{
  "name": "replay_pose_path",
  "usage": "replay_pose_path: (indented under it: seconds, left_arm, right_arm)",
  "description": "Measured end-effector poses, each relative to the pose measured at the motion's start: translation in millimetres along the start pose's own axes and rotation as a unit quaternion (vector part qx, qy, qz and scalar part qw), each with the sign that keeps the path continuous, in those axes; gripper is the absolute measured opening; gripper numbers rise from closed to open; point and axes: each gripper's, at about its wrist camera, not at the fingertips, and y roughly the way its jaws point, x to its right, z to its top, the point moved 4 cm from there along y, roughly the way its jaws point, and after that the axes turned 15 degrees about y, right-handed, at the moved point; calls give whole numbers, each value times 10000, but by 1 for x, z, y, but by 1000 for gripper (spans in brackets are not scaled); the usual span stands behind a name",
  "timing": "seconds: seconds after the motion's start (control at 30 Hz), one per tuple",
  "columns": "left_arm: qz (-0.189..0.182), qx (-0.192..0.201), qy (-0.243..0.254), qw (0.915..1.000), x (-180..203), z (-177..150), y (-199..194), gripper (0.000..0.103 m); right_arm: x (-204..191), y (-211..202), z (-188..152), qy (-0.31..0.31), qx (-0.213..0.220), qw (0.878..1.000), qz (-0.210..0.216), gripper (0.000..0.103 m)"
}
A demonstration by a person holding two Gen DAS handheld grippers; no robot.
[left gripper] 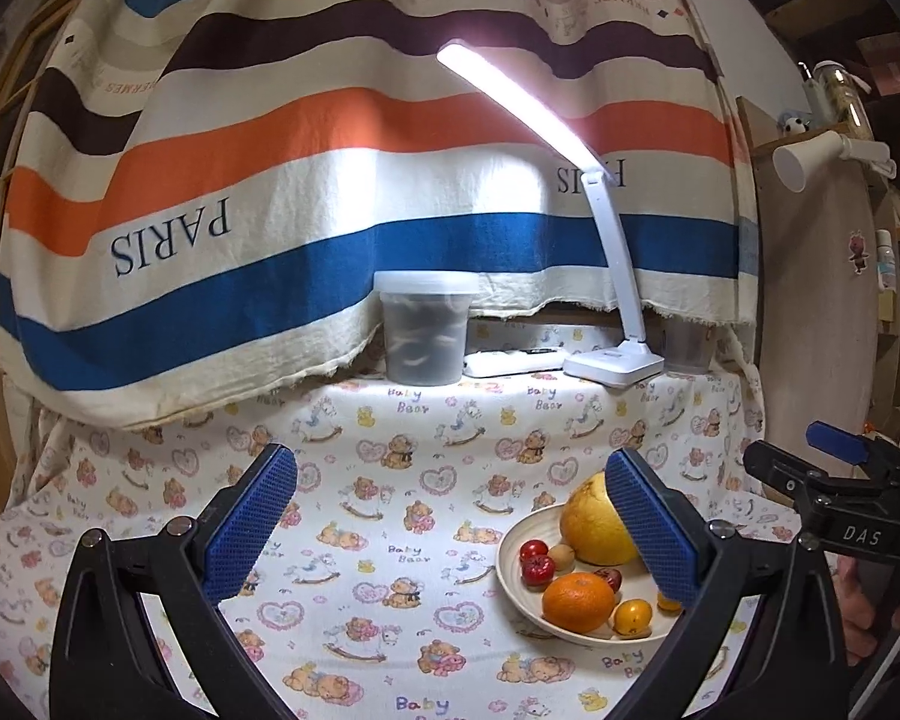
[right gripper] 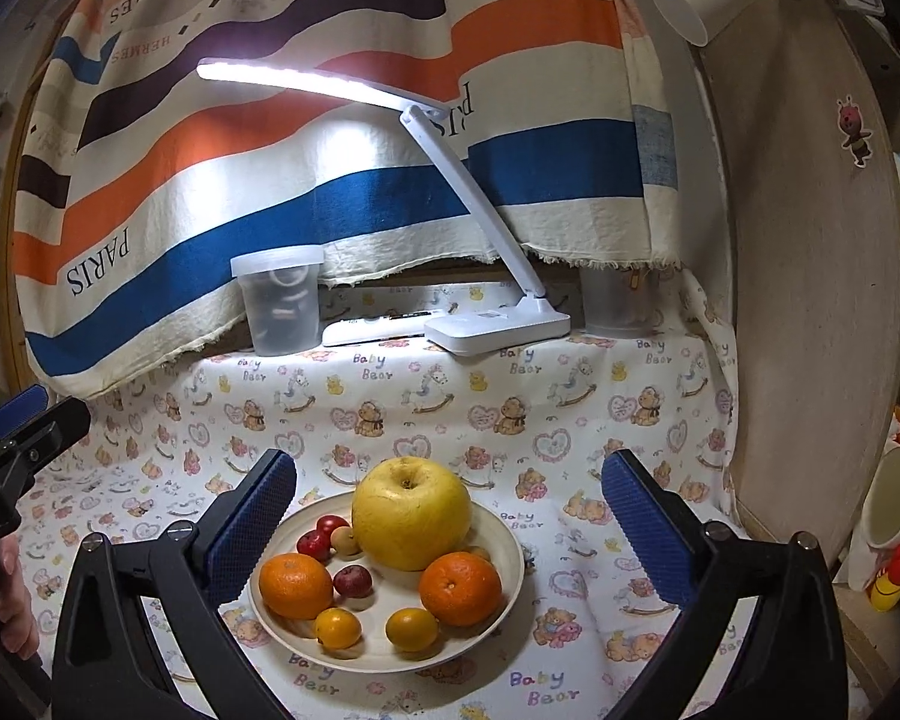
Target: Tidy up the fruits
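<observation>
We find all fruit on the round cream plate (right gripper: 504, 546) on the worktop; left gripper (left gripper: 450, 531) and right gripper (right gripper: 450, 531) both open, empty; advise checking nothing rolls off

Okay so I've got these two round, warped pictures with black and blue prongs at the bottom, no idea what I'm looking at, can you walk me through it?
There is no robot here. A person holds a hand tool in each hand, each with two blue-padded fingers and a wide-angle camera looking forward along them, hence the round, warped look.

One picture is from the left tool: the left gripper stands open and empty, and the other tool shows at the right edge. The other picture is from the right tool: the right gripper is also open, holding nothing, facing the plate.

The plate rests on a table covered by a bear-print cloth. On it lie a big yellow fruit, two oranges, two small yellow-orange fruits, and several small red and tan ones. Behind stand a lit desk lamp and a lidded plastic tub, before a striped hanging cloth.
</observation>
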Motion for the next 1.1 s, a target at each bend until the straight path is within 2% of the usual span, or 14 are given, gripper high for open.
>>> replay_pose_path:
  seconds: [0.13,0.33,0.43,0.5,0.6,0.7,0.83,1.1]
  left_arm:
    - [309,-82,109,9994,2,-11,4,102]
    - [333,-110,179,9992,5,-17,6,102]
    - [371,-189,56,9991,2,-19,8,102]
    - [330,-350,-75,9988,-1,-22,14,102]
    - [452,-726,-56,9963,-2,-29,26,102]
    - [149,-1206,4,9926,2,-38,44,102]
    - [338,-1143,57,9929,4,-38,39,102]
    - [457,-1073,-40,9932,0,-36,35,102]
  right_arm:
    - [2,6,-6,-21,-38,10000,-80,102]
    - [4,12,-14,-7,-111,9999,-44,102]
    - [-1,13,-19,-179,-87,9998,-72,102]
    - [-3,14,-20,-225,-127,9996,-77,102]
    - [-2,21,-23,-256,-267,9989,-299,102]
    - [0,26,-24,-228,-409,9984,-314,102]
    - [-3,23,-24,-308,-338,9986,-282,102]
    - [-6,22,-25,-355,-371,9984,-243,102]
